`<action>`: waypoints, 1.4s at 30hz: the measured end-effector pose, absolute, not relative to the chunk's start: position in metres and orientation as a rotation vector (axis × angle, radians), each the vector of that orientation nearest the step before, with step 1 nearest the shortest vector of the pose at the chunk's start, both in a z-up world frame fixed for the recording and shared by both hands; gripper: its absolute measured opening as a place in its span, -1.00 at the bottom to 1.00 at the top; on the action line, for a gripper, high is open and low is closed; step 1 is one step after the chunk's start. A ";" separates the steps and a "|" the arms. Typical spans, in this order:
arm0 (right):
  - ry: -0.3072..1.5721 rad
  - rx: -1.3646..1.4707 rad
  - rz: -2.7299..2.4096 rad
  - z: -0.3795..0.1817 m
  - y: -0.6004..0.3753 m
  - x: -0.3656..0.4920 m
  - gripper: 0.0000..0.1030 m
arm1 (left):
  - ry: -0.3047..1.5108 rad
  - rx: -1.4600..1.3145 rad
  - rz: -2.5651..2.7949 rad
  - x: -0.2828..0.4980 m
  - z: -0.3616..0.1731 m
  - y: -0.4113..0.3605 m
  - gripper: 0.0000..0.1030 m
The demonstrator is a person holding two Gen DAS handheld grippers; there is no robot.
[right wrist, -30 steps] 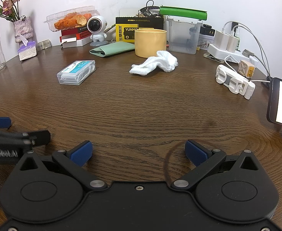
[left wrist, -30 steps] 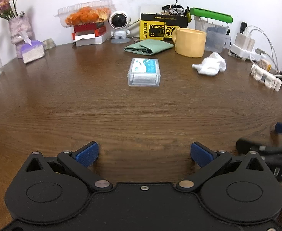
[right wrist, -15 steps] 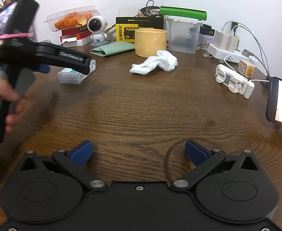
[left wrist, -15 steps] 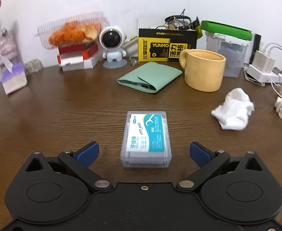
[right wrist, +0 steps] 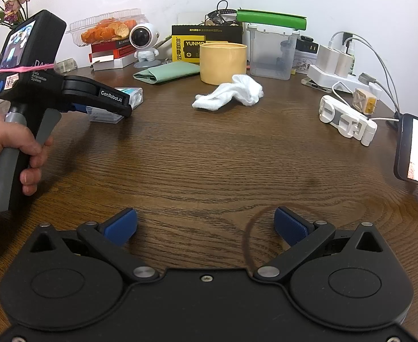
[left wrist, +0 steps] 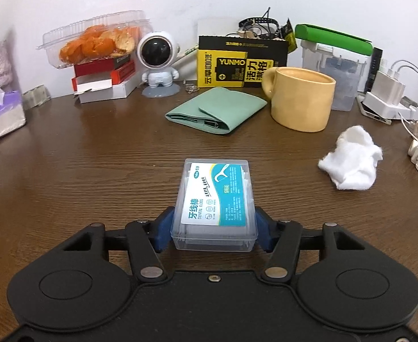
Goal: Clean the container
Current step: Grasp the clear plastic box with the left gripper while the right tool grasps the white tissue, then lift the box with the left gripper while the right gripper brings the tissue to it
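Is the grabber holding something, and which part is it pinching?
The left gripper pinches the clear floss box by its two long sides, near end. The right gripper holds nothing.

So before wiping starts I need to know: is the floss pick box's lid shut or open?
Shut. In the left wrist view the clear lid lies flat on the floss pick box, label up, the left gripper clamping its sides.

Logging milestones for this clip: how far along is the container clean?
Done: the left gripper has its blue pads against both sides of the clear plastic dental floss box, which sits on the brown wooden table. In hand: securing that box. Left: the right gripper is open and empty, the crumpled white cloth lies untouched, so no wiping has begun.
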State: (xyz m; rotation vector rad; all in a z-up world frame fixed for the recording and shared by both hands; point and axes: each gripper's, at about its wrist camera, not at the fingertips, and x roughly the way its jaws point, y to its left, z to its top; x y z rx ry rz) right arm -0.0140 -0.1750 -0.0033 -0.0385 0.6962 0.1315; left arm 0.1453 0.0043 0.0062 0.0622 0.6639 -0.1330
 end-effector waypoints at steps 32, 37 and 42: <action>0.672 -0.235 0.457 -0.004 -0.199 0.200 -0.46 | 0.575 0.237 -0.838 0.015 -0.001 0.022 0.09; 0.592 -0.191 0.539 0.026 -0.198 0.143 -0.69 | 0.563 0.272 -0.833 0.009 -0.001 0.018 0.09; 0.581 -0.193 0.811 0.043 -0.187 0.042 -0.69 | 0.538 0.386 -0.870 -0.001 -0.004 0.006 0.10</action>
